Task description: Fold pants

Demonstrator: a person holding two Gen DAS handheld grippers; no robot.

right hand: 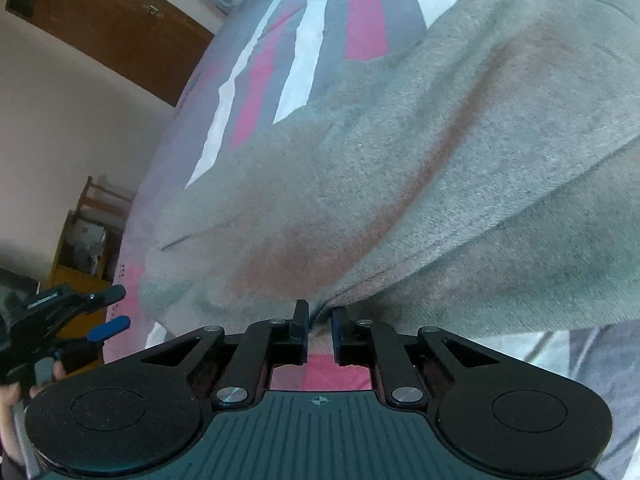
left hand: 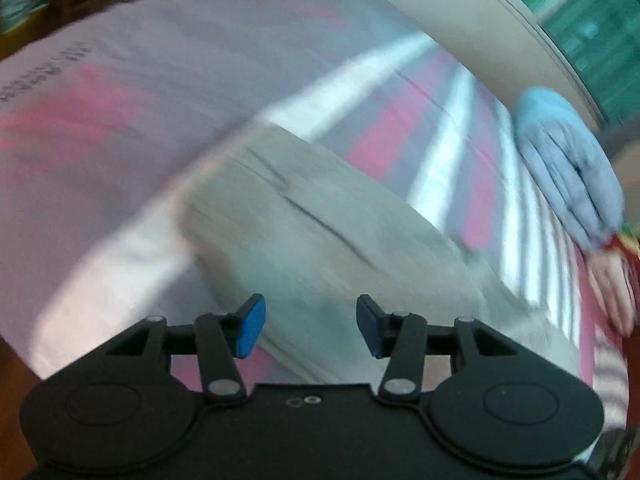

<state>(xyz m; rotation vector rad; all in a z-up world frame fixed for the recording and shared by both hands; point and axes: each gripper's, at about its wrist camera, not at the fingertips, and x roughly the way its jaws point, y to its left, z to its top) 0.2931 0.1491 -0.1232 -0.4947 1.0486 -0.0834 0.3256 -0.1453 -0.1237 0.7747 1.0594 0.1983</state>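
While its jaws pinch a fold of the grey pants [right hand: 400,168] at the cloth's near edge, the right gripper [right hand: 320,330] holds the fabric close to its lens, the garment spreading away from the fingers across most of the right wrist view. Beneath and beyond the pants lies a bedsheet [right hand: 304,40] striped pink, white and grey. At the near left of that view, the left gripper [right hand: 108,312] hangs beside the bed with its blue-padded fingers spread apart and nothing between them. Seen from its own blurred camera, the left gripper [left hand: 310,326] hovers above the pants [left hand: 320,220], which lie in a long band running from near right to the middle of the bed. Farther right, a blue cloth [left hand: 568,168] rests near the bed's edge. In the far left of the right wrist view stand a brown wooden door [right hand: 108,28] and a yellow shelf [right hand: 80,248].
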